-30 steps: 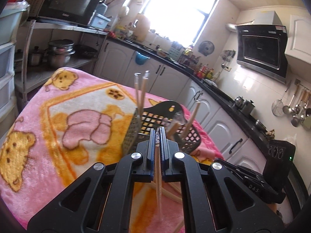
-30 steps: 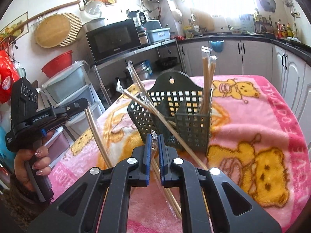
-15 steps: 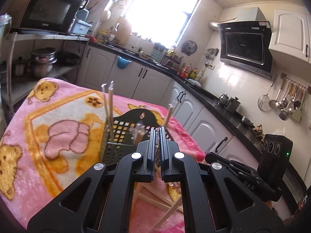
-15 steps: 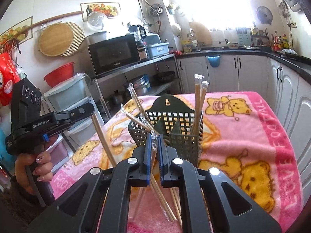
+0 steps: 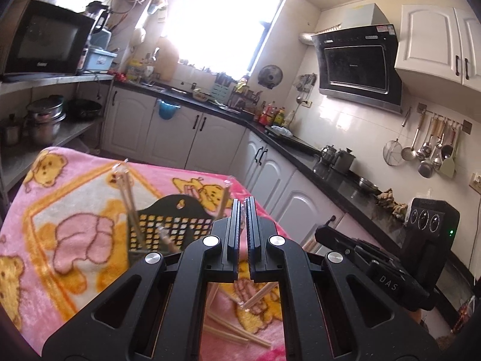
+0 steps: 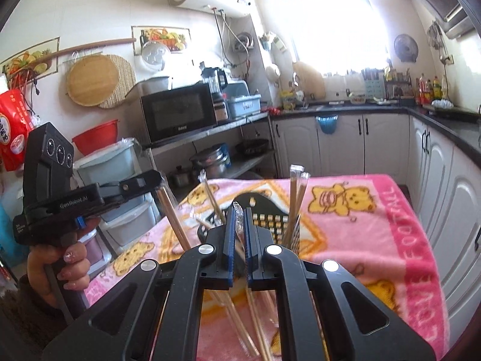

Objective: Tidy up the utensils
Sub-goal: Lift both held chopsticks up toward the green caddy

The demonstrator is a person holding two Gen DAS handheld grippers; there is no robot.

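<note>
Fingers of both the left gripper (image 5: 243,207) and right gripper (image 6: 239,213) are closed on light, stiff, slippery plastic-wrapped chopsticks (image 6: 239,210), best pinched mid-shaft, above the near-centre basket (image 6: 264,207).

Black mesh utensil basket (image 6: 270,219) stands upright on the blanket; wrapped wooden chopsticks (image 6: 296,198) lean inside it; more wrapped pairs (image 5: 237,334) lie loose in front.

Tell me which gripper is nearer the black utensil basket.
Right, by a little. The right gripper points straight at the utensil basket just past its fingertips; the left gripper has it ahead and off to its left.
</note>
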